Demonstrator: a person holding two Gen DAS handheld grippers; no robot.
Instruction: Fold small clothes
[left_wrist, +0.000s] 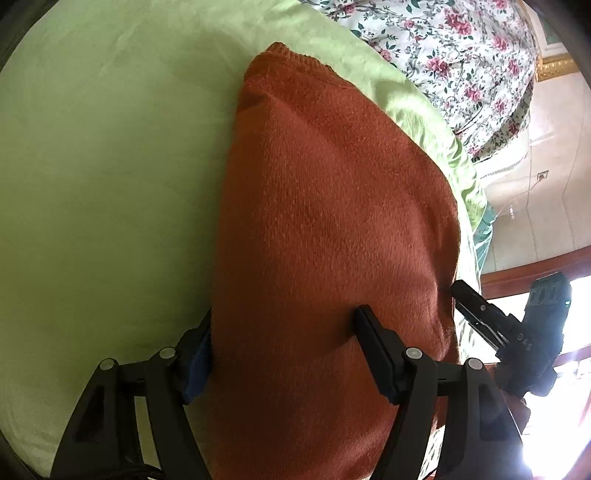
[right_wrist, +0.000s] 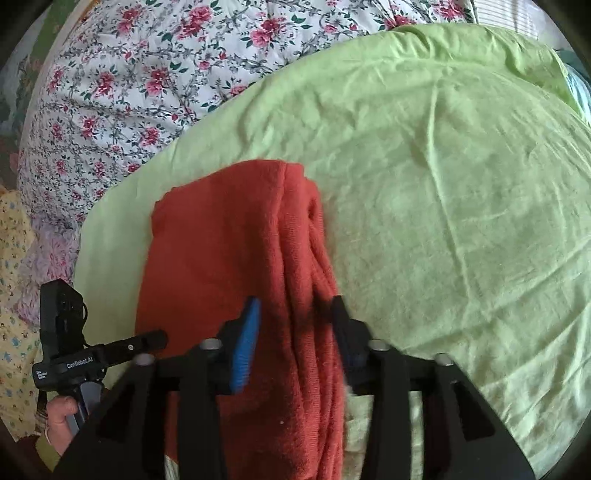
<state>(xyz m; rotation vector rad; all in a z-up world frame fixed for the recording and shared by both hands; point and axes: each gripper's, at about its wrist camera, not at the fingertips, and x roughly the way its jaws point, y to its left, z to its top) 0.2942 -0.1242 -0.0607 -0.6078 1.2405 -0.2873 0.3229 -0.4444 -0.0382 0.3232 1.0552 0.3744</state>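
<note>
A: What is closest to us?

B: The left gripper (left_wrist: 284, 350). Its two fingers are wide apart, one on each side of the near end of the orange sweater (left_wrist: 332, 229). It is not pinching.

A: And the other one?

B: The right gripper (right_wrist: 293, 332) has its fingers apart too, around the bunched-up edge of the sweater. I cannot tell if they press the cloth.

A: Where is the sweater?

B: Flat on the green sheet (right_wrist: 461, 192). It already looks folded into a long, thin shape.

A: Which way does it point?

B: Straight away from the grippers, long way going from near to far. The ribbed edge is at the far end.

A: What comes next?

B: I think both grippers must pinch the near end and carry it over to the far end. Farther back is the flowery quilt (right_wrist: 147, 81).
</note>
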